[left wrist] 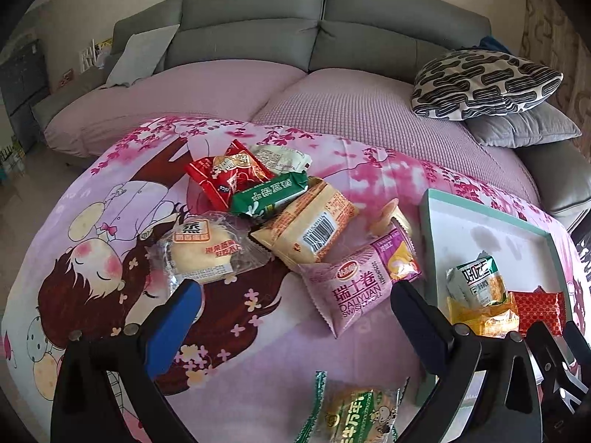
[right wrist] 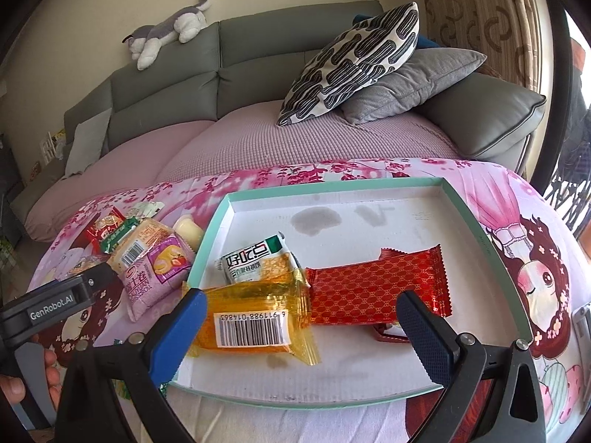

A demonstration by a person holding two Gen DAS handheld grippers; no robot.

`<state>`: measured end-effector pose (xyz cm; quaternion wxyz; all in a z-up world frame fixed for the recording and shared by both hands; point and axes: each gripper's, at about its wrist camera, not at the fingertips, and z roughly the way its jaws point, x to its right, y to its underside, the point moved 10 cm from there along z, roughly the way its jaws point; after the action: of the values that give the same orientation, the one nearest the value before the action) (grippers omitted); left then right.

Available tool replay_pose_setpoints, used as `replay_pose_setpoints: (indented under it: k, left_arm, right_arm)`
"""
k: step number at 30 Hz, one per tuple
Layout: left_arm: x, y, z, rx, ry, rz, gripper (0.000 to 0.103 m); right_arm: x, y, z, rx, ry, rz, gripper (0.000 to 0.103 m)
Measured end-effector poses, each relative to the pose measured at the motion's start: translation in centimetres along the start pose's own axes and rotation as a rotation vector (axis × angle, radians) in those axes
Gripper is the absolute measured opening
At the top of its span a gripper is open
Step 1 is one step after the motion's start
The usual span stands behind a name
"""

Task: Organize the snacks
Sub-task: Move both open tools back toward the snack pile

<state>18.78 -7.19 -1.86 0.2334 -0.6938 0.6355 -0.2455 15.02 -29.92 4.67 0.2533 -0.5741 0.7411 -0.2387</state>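
On the pink cartoon-print cloth (left wrist: 258, 350) before the grey sofa, a loose heap of wrapped snacks lies left of the shallow white tray with a mint-green rim (right wrist: 476, 217), which already holds a translucent orange packet (right wrist: 255, 328), a red patterned foil packet (right wrist: 373, 288) and a small white-and-green packet (right wrist: 255, 262). The left gripper (left wrist: 295, 297) hangs with fingers spread and empty just short of the pink Swiss-roll packet (left wrist: 351, 288), the nearest of the heap. The right gripper (right wrist: 299, 312) hovers over the tray, likewise spread and holding nothing. Likely next: close the left fingers across the pink packet's narrow middle, gently, since the cake inside would squash, then lay it on the tray's bare far half.
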Motion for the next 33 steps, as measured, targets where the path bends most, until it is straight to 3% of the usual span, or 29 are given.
replay_pose_setpoints:
  k: [13,24,33]
  left_arm:
    - [-3.6,2.7,0.3,-0.122,-0.026,0.046,0.102]
    - [-6.7,3.0,-0.2,-0.139,-0.037,0.020,0.102]
    - [-7.8,3.6,0.0,-0.162,0.004,0.002,0.102]
  right_arm:
    - [-5.5,1.9,0.0,-0.079,-0.023,-0.115,0.103]
    - [-7.9,4.4,0.2,-0.188,-0.008,-0.149,0.103]
    - [-10.6,6.0,-0.3,-0.222,-0.024,-0.171,0.103]
